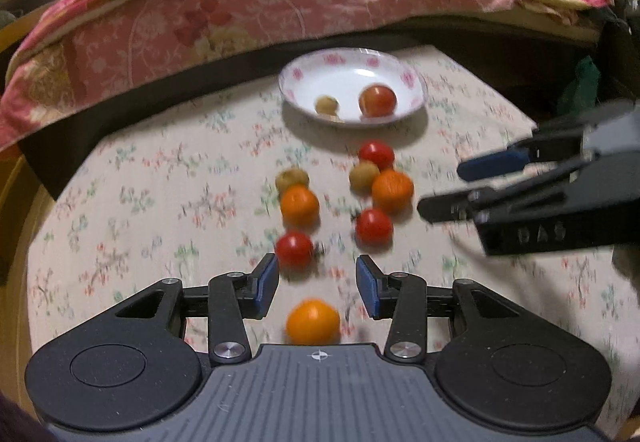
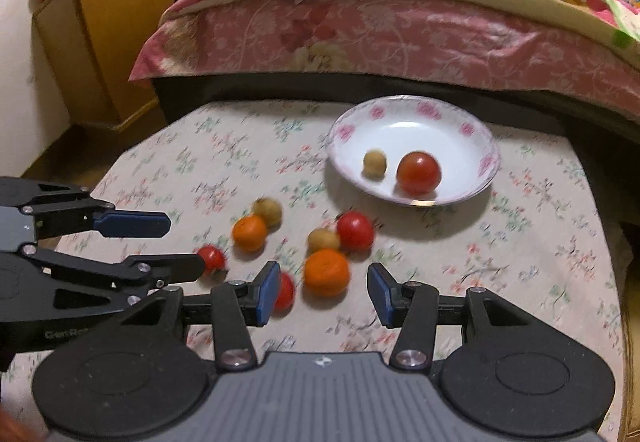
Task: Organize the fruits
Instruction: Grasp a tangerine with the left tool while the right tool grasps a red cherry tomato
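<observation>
A white flowered plate (image 1: 289,82) (image 2: 344,130) holds a red tomato (image 1: 377,100) (image 2: 419,172) and a small brown fruit (image 1: 327,105) (image 2: 375,163). Several tomatoes, oranges and brown fruits lie loose on the floral cloth in front of it. My left gripper (image 1: 317,284) (image 2: 186,246) is open. An orange (image 1: 313,322) rests on the cloth between its fingers, clear of both pads, and a tomato (image 1: 294,249) sits by its left fingertip. My right gripper (image 2: 324,292) (image 1: 460,188) is open, with another orange (image 2: 326,272) just beyond its fingertips, untouched.
The floral cloth (image 2: 224,146) covers a low table. A bed with a pink quilt (image 2: 380,30) runs along the far edge. A wooden cabinet (image 2: 100,42) stands at the far left. The two grippers are close side by side over the fruit.
</observation>
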The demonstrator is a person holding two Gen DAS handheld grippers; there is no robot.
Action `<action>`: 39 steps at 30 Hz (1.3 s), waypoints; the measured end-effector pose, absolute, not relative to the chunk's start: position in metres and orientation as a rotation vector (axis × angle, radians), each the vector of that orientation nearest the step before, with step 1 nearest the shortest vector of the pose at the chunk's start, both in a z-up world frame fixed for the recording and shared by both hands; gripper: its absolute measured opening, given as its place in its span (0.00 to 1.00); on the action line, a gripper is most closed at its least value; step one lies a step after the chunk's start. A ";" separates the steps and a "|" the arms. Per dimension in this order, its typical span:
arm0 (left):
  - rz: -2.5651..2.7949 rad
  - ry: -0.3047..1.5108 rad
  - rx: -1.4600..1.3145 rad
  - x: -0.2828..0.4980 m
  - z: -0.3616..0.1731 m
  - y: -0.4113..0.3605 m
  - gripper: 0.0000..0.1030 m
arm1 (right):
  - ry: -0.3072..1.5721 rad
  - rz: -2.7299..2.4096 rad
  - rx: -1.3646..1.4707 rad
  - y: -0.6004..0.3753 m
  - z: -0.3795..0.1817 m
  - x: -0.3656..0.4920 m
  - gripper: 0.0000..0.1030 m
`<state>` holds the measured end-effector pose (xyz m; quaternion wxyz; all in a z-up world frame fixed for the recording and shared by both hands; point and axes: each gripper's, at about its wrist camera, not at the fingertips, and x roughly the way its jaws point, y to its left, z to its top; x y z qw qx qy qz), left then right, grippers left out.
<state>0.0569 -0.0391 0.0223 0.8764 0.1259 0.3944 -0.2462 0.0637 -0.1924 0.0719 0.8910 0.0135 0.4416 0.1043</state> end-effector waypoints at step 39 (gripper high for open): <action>-0.527 0.826 0.368 0.056 -0.018 -0.044 0.38 | 0.953 0.328 0.002 -0.161 0.020 0.090 0.45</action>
